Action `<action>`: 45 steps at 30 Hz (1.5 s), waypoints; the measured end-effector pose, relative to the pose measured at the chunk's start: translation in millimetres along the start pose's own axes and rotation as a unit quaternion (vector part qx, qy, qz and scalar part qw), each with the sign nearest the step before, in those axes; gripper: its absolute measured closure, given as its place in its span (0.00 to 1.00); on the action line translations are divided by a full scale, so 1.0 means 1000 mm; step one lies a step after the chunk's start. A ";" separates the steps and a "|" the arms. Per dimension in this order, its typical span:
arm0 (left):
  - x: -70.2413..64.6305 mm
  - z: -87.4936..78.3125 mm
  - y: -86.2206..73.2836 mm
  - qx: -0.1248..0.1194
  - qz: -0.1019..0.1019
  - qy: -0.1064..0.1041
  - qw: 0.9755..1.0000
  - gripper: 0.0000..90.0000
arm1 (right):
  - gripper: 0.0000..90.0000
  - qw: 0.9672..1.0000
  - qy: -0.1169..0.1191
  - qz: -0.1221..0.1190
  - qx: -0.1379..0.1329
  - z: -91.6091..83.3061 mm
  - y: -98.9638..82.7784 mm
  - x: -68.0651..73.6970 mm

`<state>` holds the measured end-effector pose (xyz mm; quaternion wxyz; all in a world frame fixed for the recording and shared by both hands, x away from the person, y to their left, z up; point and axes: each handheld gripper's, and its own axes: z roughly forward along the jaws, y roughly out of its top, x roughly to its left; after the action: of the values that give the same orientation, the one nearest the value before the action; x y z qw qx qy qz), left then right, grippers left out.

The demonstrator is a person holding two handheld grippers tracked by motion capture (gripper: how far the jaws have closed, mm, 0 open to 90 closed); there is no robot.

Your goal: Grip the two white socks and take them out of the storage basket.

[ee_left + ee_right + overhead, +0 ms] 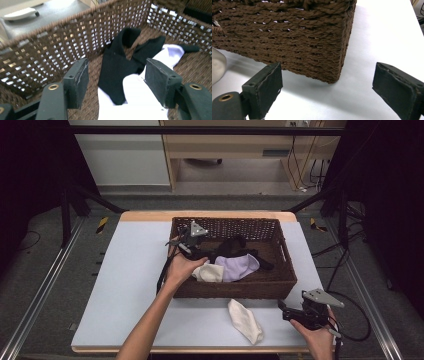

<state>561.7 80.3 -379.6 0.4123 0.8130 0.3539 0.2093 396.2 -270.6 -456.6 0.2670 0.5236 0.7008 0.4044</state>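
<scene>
A brown wicker basket [285, 270] stands mid-table and holds black socks [235, 245], a lavender sock [240, 266] and a white sock [210, 272]. My left gripper [195, 247] is inside the basket at its left end. Its jaws stand open [117, 82] just above a black sock [112, 67] that lies across a white sock [135, 97]; the pads press on nothing. Another white sock [245, 320] lies on the table in front of the basket. My right gripper [285, 312] hovers low by the basket's near right corner [337, 62], open [327, 87] and empty.
The basket's woven walls [50, 50] close in around the left gripper. Pale tabletop [130, 285] stretches left of the basket, with a narrower strip [387, 32] to its right. Beyond the far edge are the floor, a wooden desk [225, 145] and cables.
</scene>
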 end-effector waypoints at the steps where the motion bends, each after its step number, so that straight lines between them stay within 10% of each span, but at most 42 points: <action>1: 0.000 0.002 -0.002 0.004 -0.001 0.000 1.000 0.39 | 0.10 1.000 0.001 0.003 0.002 0.000 0.000 0.000; 17: -0.004 0.020 -0.023 0.059 0.021 -0.025 0.998 0.35 | 0.10 1.000 0.002 -0.003 0.008 0.004 -0.002 0.001; 28: -0.009 0.032 -0.026 0.121 0.042 -0.036 0.991 0.36 | 0.10 1.000 0.002 -0.005 0.011 0.006 -0.003 0.001; 39: -0.012 0.039 -0.027 0.165 0.057 -0.059 0.983 0.75 | 0.10 1.000 0.006 -0.003 0.014 0.006 -0.003 0.002; 45: -0.011 0.038 -0.026 0.166 0.050 -0.068 0.982 0.95 | 0.10 1.000 0.003 -0.006 0.013 0.006 -0.003 0.000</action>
<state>568.0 63.4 -423.1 0.2833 0.8993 0.3136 0.1121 399.1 -269.5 -462.1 0.2607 0.5216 0.7099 0.3950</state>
